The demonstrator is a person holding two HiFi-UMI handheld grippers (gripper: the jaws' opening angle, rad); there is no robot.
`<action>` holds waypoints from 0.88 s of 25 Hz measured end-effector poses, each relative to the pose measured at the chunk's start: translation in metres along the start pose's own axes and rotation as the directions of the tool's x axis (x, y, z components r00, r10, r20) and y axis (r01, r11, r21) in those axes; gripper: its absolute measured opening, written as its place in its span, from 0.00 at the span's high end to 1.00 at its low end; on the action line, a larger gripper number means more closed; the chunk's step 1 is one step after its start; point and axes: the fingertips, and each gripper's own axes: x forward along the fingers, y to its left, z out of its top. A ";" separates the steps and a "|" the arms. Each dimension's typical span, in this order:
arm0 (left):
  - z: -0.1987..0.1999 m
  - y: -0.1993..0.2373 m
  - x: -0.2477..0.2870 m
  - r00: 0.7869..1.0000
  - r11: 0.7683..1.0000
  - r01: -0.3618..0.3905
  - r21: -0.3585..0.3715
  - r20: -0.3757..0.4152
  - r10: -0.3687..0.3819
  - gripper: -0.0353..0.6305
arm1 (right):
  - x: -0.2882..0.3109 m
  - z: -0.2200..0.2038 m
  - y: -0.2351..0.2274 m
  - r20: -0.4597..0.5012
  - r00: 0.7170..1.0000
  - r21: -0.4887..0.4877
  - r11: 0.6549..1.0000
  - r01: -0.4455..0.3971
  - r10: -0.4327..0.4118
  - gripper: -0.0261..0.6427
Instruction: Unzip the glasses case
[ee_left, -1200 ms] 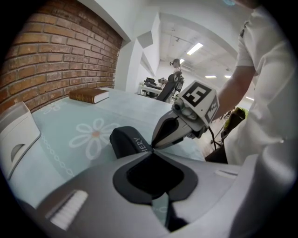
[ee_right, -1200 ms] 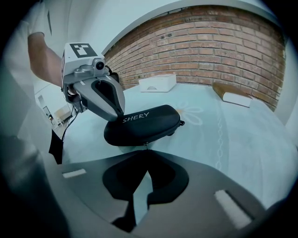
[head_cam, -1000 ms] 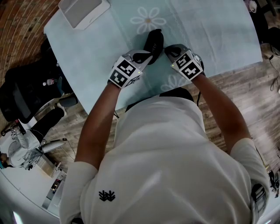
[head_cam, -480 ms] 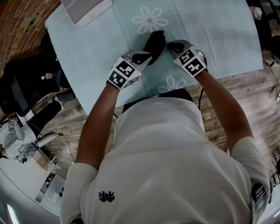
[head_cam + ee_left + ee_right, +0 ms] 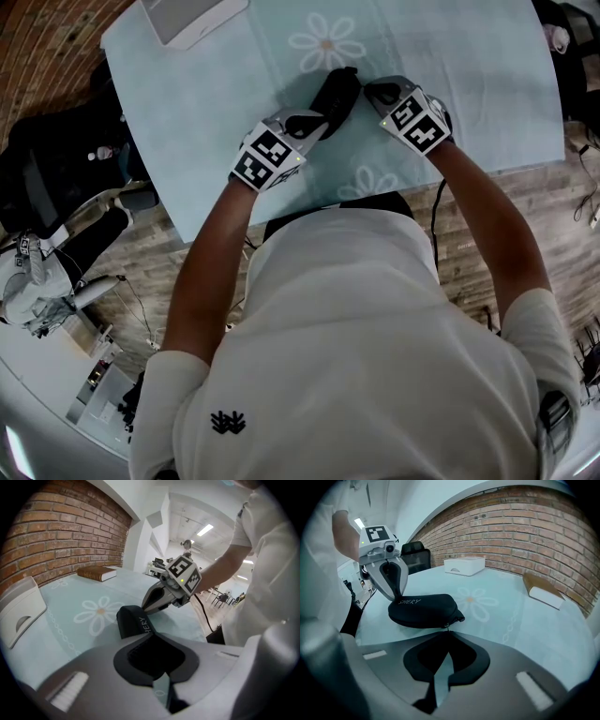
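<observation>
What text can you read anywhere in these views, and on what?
"SHERY": white print on the case, whole in the right gripper view; the left gripper view shows only "HERY".
Marker cubes: square patterns, no words.
Shirt: small emblem, no letters.
Book: no print readable.

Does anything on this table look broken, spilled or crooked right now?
Nothing stands out. The glasses case lies flat and whole on the tablecloth, zip closed, with the left gripper pinching one end and the right gripper nipping the zip pull.
</observation>
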 end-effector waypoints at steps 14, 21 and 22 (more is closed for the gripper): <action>-0.001 -0.001 0.002 0.999 0.999 0.048 -0.016 -0.025 -0.049 0.87 | 0.013 0.001 -0.016 -0.051 0.996 -0.135 0.987 -0.081 0.075 0.96; -0.003 0.000 -0.001 0.997 0.998 0.067 -0.010 -0.025 -0.067 0.87 | 0.020 0.011 -0.018 -0.080 0.990 -0.217 0.968 -0.127 0.112 0.96; -0.003 0.000 -0.001 0.997 0.998 0.068 -0.011 -0.024 -0.068 0.87 | 0.020 0.012 -0.019 -0.082 0.990 -0.234 0.964 -0.130 0.114 0.96</action>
